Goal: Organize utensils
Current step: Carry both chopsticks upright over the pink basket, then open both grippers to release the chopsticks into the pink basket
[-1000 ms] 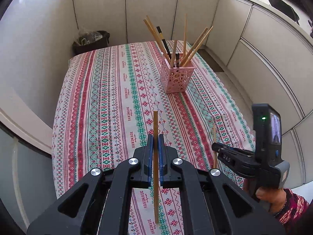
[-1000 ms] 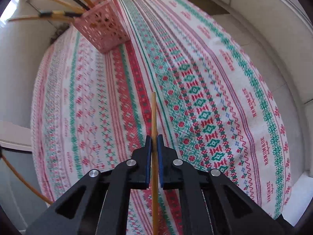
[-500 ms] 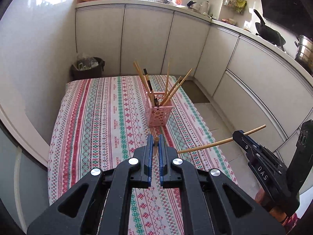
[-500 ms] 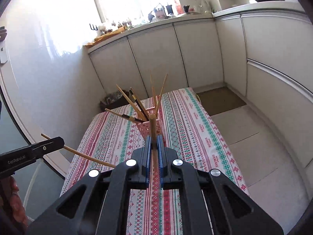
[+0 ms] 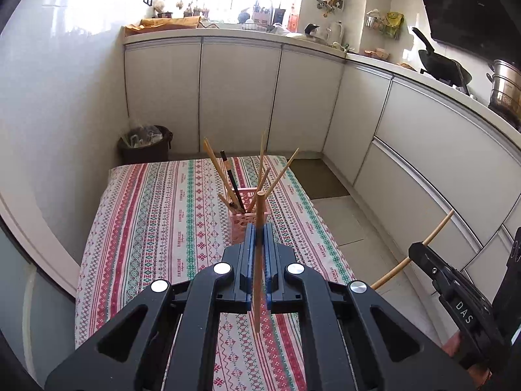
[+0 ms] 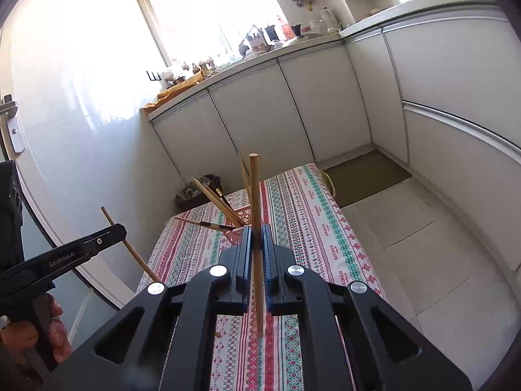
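Note:
My left gripper [image 5: 258,233] is shut on a wooden chopstick [image 5: 259,215], held above the near end of the table. My right gripper [image 6: 256,233] is shut on another wooden chopstick [image 6: 254,192]. A pink perforated holder [image 5: 242,224] stands mid-table with several chopsticks leaning out of it; in the right wrist view the holder [image 6: 239,228] is partly hidden behind my fingers. The right gripper with its chopstick [image 5: 433,231] shows at the right of the left wrist view. The left gripper's chopstick [image 6: 130,247] shows at the left of the right wrist view.
The table carries a red, green and white patterned cloth [image 5: 156,215]. A dark waste bin [image 5: 145,145] stands beyond its far end. White cabinets [image 5: 237,97] line the back and right. A brown mat [image 5: 320,179] lies on the tiled floor.
Both grippers have lifted and tilted up from the cloth with their chopsticks; the views now look across the room instead of down at the table.

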Demonstrator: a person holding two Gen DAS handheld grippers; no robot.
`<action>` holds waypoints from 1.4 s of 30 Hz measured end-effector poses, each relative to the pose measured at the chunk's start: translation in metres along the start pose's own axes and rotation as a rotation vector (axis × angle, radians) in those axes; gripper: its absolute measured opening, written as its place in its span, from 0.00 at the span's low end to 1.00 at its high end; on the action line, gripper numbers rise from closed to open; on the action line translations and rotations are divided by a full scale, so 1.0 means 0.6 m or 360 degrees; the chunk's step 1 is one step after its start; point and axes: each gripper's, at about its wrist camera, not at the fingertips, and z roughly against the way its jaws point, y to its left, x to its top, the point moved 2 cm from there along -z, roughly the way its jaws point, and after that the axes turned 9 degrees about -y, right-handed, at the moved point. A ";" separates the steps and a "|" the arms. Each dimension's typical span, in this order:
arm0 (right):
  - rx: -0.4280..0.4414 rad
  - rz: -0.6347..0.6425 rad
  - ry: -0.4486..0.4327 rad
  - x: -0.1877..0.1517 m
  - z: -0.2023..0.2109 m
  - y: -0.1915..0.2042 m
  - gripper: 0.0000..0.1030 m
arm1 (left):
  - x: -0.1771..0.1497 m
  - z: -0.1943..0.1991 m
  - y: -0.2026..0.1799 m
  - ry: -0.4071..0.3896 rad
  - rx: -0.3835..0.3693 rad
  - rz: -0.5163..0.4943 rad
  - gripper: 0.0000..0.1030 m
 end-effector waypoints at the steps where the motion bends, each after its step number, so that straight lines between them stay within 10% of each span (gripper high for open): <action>1: -0.0003 -0.0013 0.0003 0.001 0.000 -0.007 0.06 | 0.003 -0.002 -0.005 -0.0007 0.0002 -0.0003 0.04; 17: -0.0080 -0.0114 0.0051 0.005 -0.010 -0.117 0.06 | 0.056 -0.046 -0.083 -0.0077 0.0021 -0.0013 0.04; 30: -0.0032 -0.0138 0.0099 0.012 -0.029 -0.155 0.06 | 0.232 -0.112 -0.088 -0.0311 0.0304 -0.0121 0.04; 42: -0.0100 -0.0127 0.0157 0.010 -0.052 -0.174 0.06 | 0.202 -0.248 -0.036 -0.0117 0.0407 -0.0048 0.08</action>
